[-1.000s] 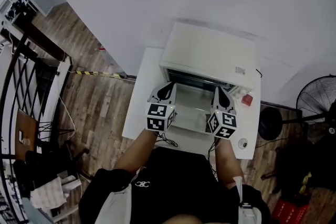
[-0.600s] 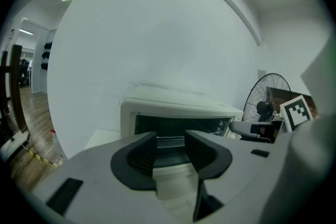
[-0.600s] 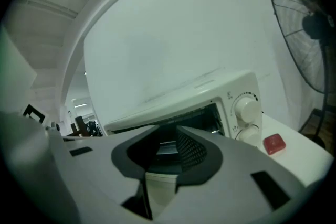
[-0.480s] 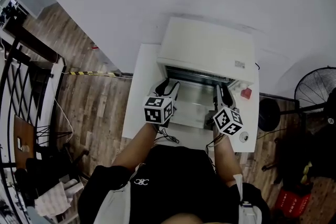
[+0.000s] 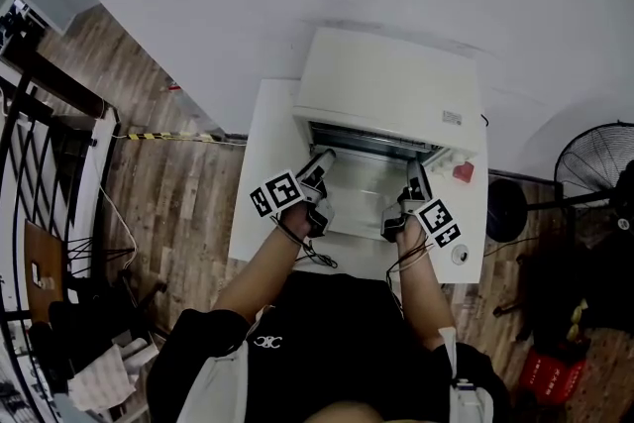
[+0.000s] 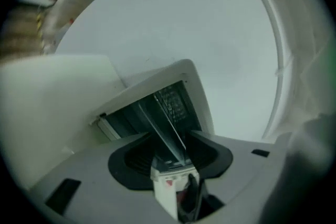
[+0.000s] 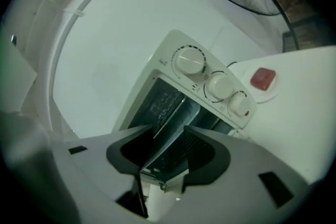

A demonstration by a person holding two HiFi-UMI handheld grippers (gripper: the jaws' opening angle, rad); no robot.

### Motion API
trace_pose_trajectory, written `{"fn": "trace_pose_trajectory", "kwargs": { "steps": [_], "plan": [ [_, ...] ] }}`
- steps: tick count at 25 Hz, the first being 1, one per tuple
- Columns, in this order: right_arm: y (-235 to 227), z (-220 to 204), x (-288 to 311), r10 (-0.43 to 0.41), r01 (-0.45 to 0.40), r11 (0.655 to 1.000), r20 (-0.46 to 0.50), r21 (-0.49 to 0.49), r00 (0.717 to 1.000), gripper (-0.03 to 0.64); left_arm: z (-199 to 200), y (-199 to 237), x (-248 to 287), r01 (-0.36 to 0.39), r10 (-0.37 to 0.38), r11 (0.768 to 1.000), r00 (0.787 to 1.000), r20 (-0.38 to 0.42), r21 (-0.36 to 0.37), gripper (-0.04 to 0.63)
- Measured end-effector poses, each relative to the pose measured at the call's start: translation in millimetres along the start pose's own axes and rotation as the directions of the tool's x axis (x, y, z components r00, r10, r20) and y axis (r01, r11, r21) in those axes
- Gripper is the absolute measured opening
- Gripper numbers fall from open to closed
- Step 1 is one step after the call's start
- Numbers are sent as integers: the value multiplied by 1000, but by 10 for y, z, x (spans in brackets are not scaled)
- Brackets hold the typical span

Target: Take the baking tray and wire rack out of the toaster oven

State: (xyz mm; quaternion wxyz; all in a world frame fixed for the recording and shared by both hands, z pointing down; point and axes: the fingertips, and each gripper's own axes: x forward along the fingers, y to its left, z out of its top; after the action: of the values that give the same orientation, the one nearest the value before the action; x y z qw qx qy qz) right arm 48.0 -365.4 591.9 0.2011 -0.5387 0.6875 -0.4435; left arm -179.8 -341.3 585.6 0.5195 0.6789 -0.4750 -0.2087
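So the toaster oven (image 5: 391,89) sits on a small white table (image 5: 260,203), pushed up to the wall. Its door (image 5: 362,198) is flipped down flat in front of it, toward the person.

Both grippers are at the front edge of that door, tipped over sideways. The left gripper (image 5: 322,188) is at the oven's left front corner and the right gripper (image 5: 404,205) at the right front corner, under the knobs (image 7: 190,60).

In the left gripper view the jaws stand well apart and have just been opening. The thin edge of the door runs straight between them, but there's a gap on both sides, so nothing is clamped. It's the same in the right gripper view: the jaws are spread and have just been opening, with the door's edge and its metal corner in the gap. The pads aren't pressing on it.

As for the baking tray and wire rack, I honestly can't pick them out. From above, the oven's top hides its inside. The left gripper view shows a grid-looking patch (image 6: 172,103) deep in the dark cavity behind the door. It might be the rack, can't say for sure.

A red button (image 5: 464,173) sits on the table right of the oven, and a floor fan (image 5: 594,183) stands further right.
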Motion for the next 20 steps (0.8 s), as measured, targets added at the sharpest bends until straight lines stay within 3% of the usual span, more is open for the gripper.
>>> {"fn": "trace_pose_trajectory", "kwargs": {
  "steps": [2,5,6,8,17,20],
  "plan": [
    [-109,-12,41,1,-2,995,13,103,1000,167,32,95,37,80,-65,974,995,75,-212,178],
    [-258,-56,114,2,-8,973,24,232,1000,167,72,241,86,171,-109,910,978,180,-378,179],
    [-297,-71,139,3,-10,963,27,270,1000,166,67,278,112,178,-110,902,976,190,-393,178],
    [-355,-90,186,0,-11,946,35,324,999,164,36,322,180,168,-105,907,978,179,-386,179],
    [-471,-42,417,1,-39,899,87,437,996,152,138,540,464,162,-97,918,976,193,-363,192],
    [-511,8,506,-5,-50,881,114,471,993,127,251,632,518,173,-82,904,968,239,-391,199]
  ]
}}
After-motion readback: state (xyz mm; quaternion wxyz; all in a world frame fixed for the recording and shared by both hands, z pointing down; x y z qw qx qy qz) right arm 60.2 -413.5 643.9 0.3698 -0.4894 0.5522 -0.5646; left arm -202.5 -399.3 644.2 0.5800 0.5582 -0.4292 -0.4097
